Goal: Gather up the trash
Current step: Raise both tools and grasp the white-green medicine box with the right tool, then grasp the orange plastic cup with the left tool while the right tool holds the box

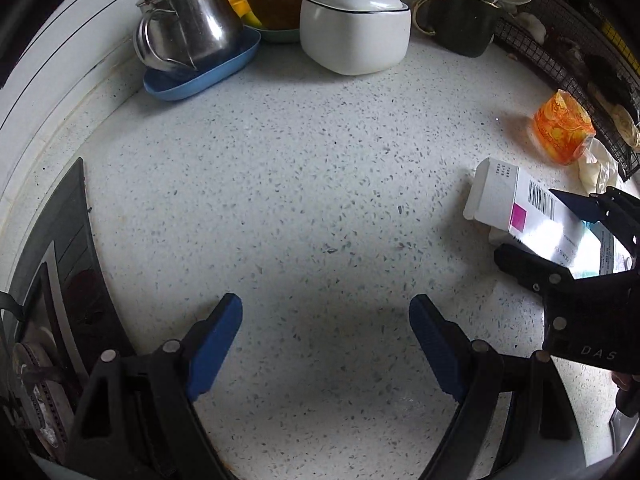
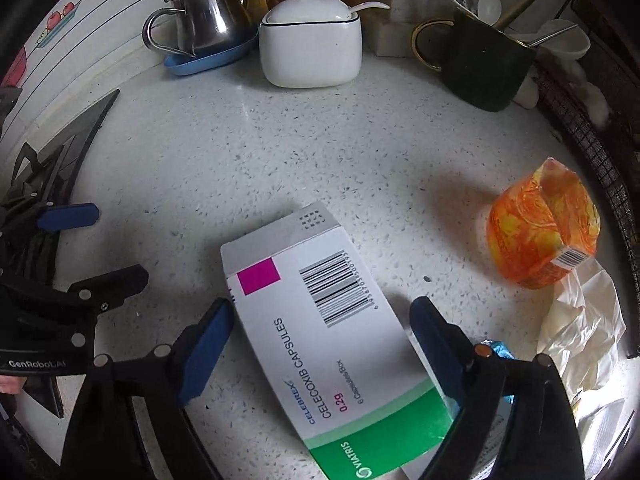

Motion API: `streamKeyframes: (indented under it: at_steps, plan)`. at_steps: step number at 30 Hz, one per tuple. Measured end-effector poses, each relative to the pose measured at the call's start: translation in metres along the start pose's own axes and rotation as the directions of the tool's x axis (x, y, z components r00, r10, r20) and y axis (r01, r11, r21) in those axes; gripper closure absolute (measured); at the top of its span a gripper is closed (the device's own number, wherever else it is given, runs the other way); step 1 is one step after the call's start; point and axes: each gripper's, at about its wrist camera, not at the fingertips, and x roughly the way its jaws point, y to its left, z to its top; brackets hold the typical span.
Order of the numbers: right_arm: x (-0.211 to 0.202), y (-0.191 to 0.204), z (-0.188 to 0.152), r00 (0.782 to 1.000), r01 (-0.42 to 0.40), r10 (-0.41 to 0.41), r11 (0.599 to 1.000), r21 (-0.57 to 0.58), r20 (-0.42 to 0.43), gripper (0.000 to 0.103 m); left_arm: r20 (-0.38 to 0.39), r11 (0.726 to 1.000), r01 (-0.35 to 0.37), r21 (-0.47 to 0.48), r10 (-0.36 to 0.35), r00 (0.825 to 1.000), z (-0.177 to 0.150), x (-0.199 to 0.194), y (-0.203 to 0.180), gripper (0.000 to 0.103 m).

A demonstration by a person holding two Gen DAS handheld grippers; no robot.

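A steel teapot (image 1: 188,16) sits on a blue tray (image 1: 200,76). Beside it stand a white lidded jar (image 1: 354,28) and a dark mug (image 1: 464,20).

Both cameras ride on hand-held grippers and look steeply down, close over a speckled countertop (image 1: 304,184), facing its back edge. In the left wrist view, bare counter fills the centre, and a medicine box (image 1: 516,204) sits at three o'clock. The right wrist view hangs nearer that box, which fills its lower centre. Both views share the steel teapot (image 2: 208,16) at eleven o'clock, the white lidded sugar bowl (image 2: 310,48) at twelve and an orange wrapper (image 1: 562,130) at right.
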Motion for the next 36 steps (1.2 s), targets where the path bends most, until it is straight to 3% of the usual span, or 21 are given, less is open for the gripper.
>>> streamKeyframes:
  at_steps: [3, 9, 12, 17, 27, 36]
  plan:
    - [-0.006, -0.008, -0.002, 1.0, -0.009, 0.009, 0.999, 0.051, -0.002, 0.037, 0.004, 0.999, 0.021, 0.027, -0.021, 1.0, 0.001, -0.007, -0.004, 0.019]
    - [-0.054, -0.027, -0.022, 0.997, 0.032, -0.046, 0.977, 0.213, 0.059, 0.038, 0.033, 0.988, 0.093, 0.123, -0.098, 0.995, 0.018, -0.036, -0.028, 0.019]
    - [-0.09, -0.042, -0.031, 0.99, 0.066, -0.102, 0.947, 0.314, 0.099, 0.038, 0.048, 0.97, 0.142, 0.197, -0.154, 0.987, 0.033, -0.053, -0.049, 0.019]
    - [-0.124, -0.078, -0.047, 0.971, 0.155, -0.222, 0.87, 0.468, 0.09, 0.038, 0.067, 0.93, 0.172, 0.325, -0.204, 0.977, 0.064, -0.064, -0.097, 0.019]
    - [-0.133, -0.133, -0.057, 0.947, 0.221, -0.318, 0.75, 0.623, 0.047, 0.038, 0.004, 0.84, 0.242, 0.485, -0.279, 0.96, 0.109, -0.038, -0.185, 0.019]
    - [-0.109, -0.164, -0.057, 0.94, 0.261, -0.34, 0.683, 0.682, -0.019, 0.038, -0.067, 0.784, 0.271, 0.558, -0.283, 0.957, 0.142, 0.009, -0.221, 0.019]
